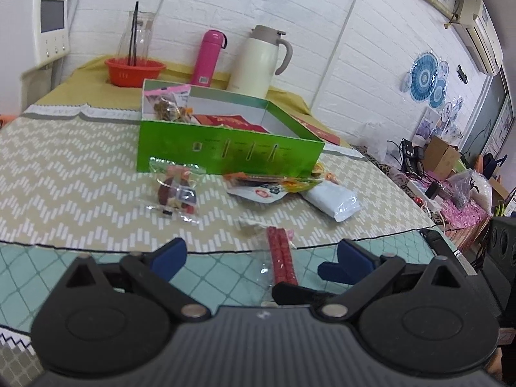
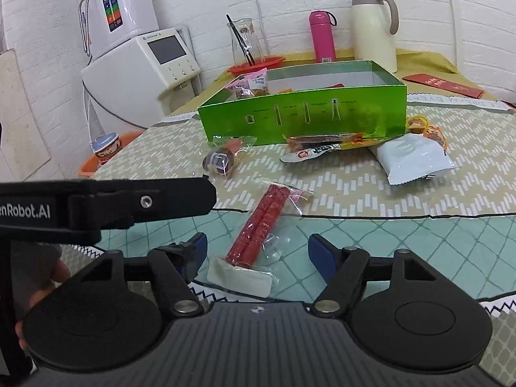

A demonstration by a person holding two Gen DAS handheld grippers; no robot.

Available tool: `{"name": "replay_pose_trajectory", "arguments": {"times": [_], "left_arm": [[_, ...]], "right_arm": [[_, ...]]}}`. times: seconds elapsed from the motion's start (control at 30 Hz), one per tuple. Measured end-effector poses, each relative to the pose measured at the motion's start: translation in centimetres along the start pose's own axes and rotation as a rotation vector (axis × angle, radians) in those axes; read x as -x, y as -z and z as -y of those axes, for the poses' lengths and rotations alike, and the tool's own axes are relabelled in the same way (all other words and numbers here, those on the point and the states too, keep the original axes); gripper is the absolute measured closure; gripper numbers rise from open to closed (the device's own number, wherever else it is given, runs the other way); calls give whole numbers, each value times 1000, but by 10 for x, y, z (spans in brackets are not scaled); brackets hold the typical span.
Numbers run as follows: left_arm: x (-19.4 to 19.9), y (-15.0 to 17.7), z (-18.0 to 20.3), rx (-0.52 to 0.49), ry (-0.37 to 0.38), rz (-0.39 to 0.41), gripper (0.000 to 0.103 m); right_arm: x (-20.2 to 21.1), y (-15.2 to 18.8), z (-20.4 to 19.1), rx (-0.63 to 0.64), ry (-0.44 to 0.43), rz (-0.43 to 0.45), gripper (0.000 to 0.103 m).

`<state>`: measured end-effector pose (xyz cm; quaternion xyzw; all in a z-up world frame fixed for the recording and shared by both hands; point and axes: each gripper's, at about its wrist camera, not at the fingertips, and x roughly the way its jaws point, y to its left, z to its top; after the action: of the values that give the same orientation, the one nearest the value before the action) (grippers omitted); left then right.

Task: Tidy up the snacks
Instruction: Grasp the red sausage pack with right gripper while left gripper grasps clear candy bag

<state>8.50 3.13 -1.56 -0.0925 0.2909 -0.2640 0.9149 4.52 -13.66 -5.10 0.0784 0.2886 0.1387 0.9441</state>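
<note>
A green open box (image 1: 225, 151) (image 2: 303, 116) stands mid-table with a few snack packs inside. In front of it lie loose snacks: a clear pack of red sausage sticks (image 1: 282, 258) (image 2: 261, 225), a clear pack of dried fruit (image 1: 175, 190) (image 2: 219, 161), a white pouch (image 1: 333, 198) (image 2: 414, 161) and an orange-and-white wrapper (image 1: 267, 187) (image 2: 319, 148). My left gripper (image 1: 258, 261) is open, with the sausage pack between its blue fingertips. My right gripper (image 2: 254, 251) is open around the near end of the same pack. Neither one is closed on it.
A cream thermos jug (image 1: 258, 61) (image 2: 374, 29), pink bottle (image 1: 206, 58) (image 2: 322, 35) and orange basket with a glass carafe (image 1: 133, 71) (image 2: 254, 61) stand behind the box. A white appliance (image 2: 142, 71) stands at the left. The left gripper's body (image 2: 106, 206) crosses the right wrist view.
</note>
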Motion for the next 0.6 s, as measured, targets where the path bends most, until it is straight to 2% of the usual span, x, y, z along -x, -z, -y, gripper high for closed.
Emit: {"name": "replay_pose_trajectory", "arguments": {"times": [0.03, 0.07, 0.1, 0.17, 0.27, 0.5, 0.53, 0.6], "left_arm": [[-1, 0, -1, 6, 3, -5, 4], [-3, -1, -1, 9, 5, -9, 4], [-4, 0, -1, 10, 7, -13, 4], [-7, 0, -1, 11, 9, -17, 4], [-14, 0, 0, 30, 39, -33, 4], [-39, 1, 20, 18, 154, -117, 9], [-43, 2, 22, 17, 162, -127, 11], [-49, 1, 25, 12, 169, -147, 25]], "right_arm": [[-1, 1, 0, 3, -4, -9, 9], [-2, 2, 2, 4, -9, -19, 28], [-1, 4, 6, -9, -33, -23, 38], [3, 5, 14, -32, -58, -24, 46], [13, 5, 21, -26, -42, -21, 60], [24, 9, 30, -32, -26, -17, 59], [24, 9, 30, -33, -27, -18, 58], [24, 9, 30, -38, -31, -17, 55]]}}
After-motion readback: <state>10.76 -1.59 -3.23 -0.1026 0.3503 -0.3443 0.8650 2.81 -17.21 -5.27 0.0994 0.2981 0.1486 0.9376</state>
